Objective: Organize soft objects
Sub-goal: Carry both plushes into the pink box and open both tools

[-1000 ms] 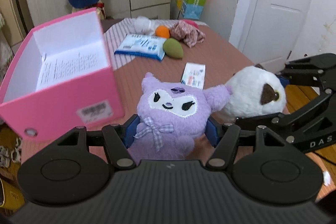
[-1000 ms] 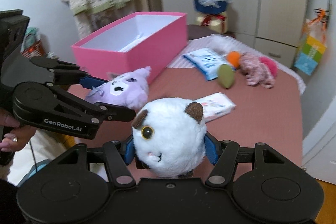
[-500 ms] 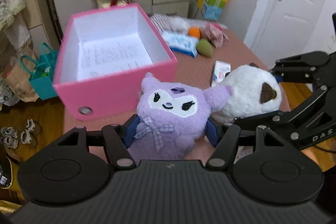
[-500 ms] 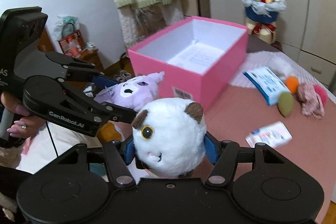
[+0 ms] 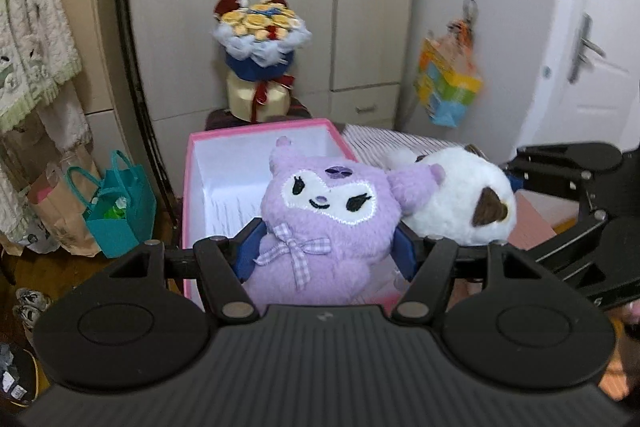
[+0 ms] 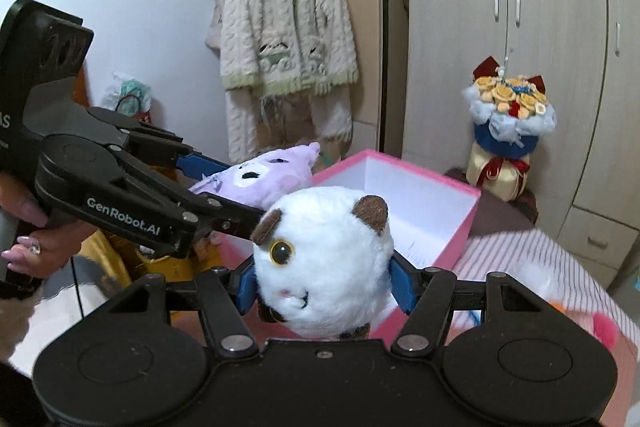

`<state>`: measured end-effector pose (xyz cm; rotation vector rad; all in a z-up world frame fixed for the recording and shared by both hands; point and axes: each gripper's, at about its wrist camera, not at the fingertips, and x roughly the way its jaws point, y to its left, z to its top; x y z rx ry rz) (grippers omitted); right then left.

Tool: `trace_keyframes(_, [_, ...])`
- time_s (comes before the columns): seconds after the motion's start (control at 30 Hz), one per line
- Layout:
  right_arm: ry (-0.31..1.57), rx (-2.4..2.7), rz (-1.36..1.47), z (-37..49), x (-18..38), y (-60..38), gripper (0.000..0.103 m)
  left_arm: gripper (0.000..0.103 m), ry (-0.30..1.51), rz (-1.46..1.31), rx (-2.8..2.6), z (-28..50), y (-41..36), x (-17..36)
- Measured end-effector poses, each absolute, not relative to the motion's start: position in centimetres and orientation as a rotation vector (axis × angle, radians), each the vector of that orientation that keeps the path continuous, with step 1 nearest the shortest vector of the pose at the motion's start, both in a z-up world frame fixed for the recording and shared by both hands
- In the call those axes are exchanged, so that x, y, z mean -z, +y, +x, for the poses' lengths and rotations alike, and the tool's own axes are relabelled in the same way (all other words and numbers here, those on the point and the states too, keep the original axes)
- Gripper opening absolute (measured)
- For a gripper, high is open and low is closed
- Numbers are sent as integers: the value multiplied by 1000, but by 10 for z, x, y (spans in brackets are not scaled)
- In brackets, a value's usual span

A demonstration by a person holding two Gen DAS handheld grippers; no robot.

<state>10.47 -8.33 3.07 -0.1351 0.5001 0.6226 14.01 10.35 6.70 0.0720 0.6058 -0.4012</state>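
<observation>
Clamped in the left hand-held gripper (image 5: 326, 255), a purple plush (image 5: 324, 223) was held, a white plush (image 6: 324, 259) in the right hand-held gripper (image 6: 324, 287), above the pink box (image 6: 460, 231), neither yet dropped in.

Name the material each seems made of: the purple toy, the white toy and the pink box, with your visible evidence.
Purple toy: plush fabric, seemingly stuffed; fuzzy pile, stitched face, gingham bow.
White toy: longer fluffy plush; brown felt-like ears, a glossy eye, probably plastic.
Pink box: likely cardboard; thin stiff walls, matte pink outside, plain white inside.
</observation>
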Motion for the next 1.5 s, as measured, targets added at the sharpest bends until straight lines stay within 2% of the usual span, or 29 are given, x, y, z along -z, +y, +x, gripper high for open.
trace_keyframes(0.17, [485, -593, -141, 166, -19, -75, 68, 64, 656, -7, 353, 204, 108, -48])
trace_keyframes(0.3, [515, -603, -248, 207, -3, -68, 68, 65, 636, 43, 267, 241, 99, -27])
trace_keyframes(0.4, [560, -588, -271, 230, 5, -67, 68, 64, 706, 17, 267, 269, 94, -12])
trace_keyframes(0.67, [604, -601, -409, 275, 21, -43, 68, 64, 761, 8, 169, 303, 92, 1])
trace_keyframes(0.83, [631, -605, -401, 288, 28, -44, 68, 65, 775, 23, 145, 309, 90, 6])
trace_keyframes(0.93, [632, -606, -410, 289, 30, -41, 69, 70, 786, 21, 130, 311, 90, 9])
trace_keyframes(1.03, [641, -603, -402, 288, 30, -42, 74, 75, 789, 31, 137, 308, 90, 9])
trace_keyframes(1.1, [631, -595, -399, 284, 28, -44, 75, 87, 766, 56, 146, 300, 89, 5])
trace_keyframes(1.13, [624, -594, -397, 282, 26, -46, 77, 89, 743, 74, 146, 295, 89, 1])
trace_keyframes(1.5, [610, -588, -348, 225, -11, -62, 80, 90, 671, 109, 190, 227, 104, -40])
